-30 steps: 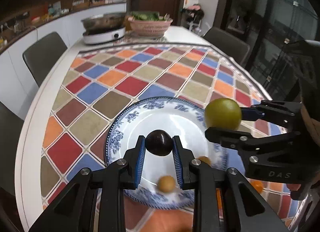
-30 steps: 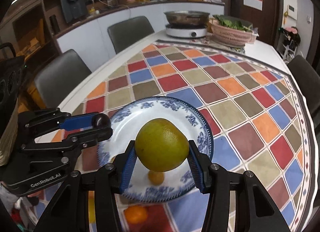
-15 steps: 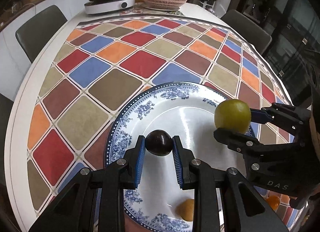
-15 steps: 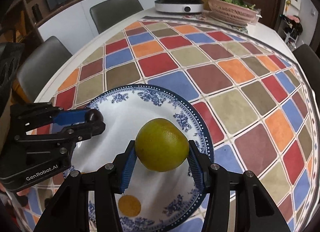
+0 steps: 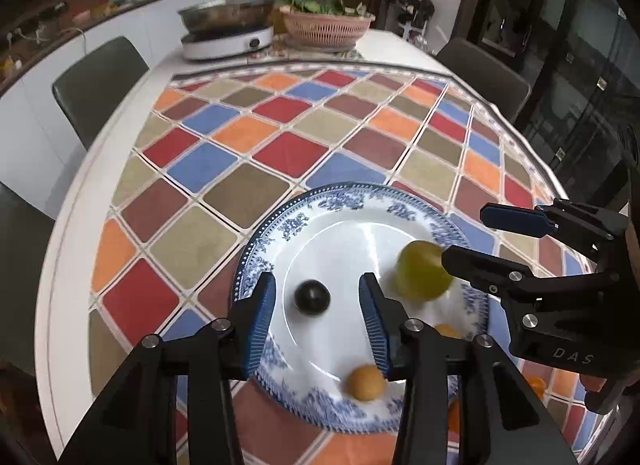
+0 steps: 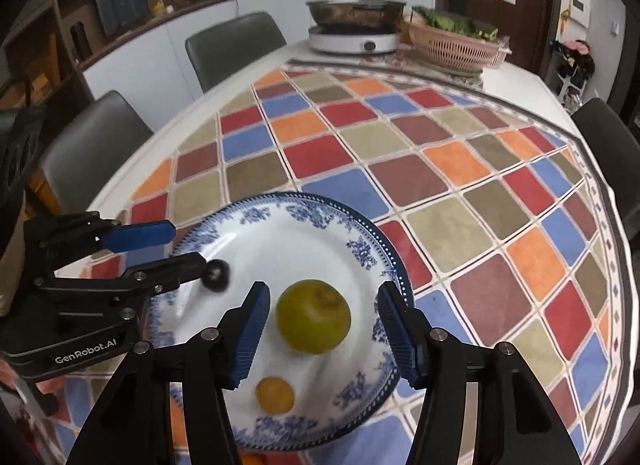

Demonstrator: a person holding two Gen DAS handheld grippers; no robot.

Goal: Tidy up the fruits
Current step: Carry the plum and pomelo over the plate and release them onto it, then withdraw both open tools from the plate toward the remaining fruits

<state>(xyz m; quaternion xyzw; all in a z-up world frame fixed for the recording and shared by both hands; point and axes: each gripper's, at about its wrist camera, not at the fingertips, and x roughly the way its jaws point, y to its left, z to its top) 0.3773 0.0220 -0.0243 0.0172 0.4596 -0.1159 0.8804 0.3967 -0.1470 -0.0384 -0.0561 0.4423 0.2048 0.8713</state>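
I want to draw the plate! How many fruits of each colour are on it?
Round yellow-green fruit: 1
Small round dark purple fruit: 1
Small round orange fruits: 2
Total on the blue-and-white patterned plate: 4

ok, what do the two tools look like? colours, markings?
Both tools are matte black linkages with silver screws and ribbed blue pads. The left tool reads "GenRobot.AI" in white on its body, seen from the right wrist view; the right tool reads "DAS". No cables or sleeves are visible.

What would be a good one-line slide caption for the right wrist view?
Right claw open above the green fruit on the blue-patterned plate, beside a small orange fruit.
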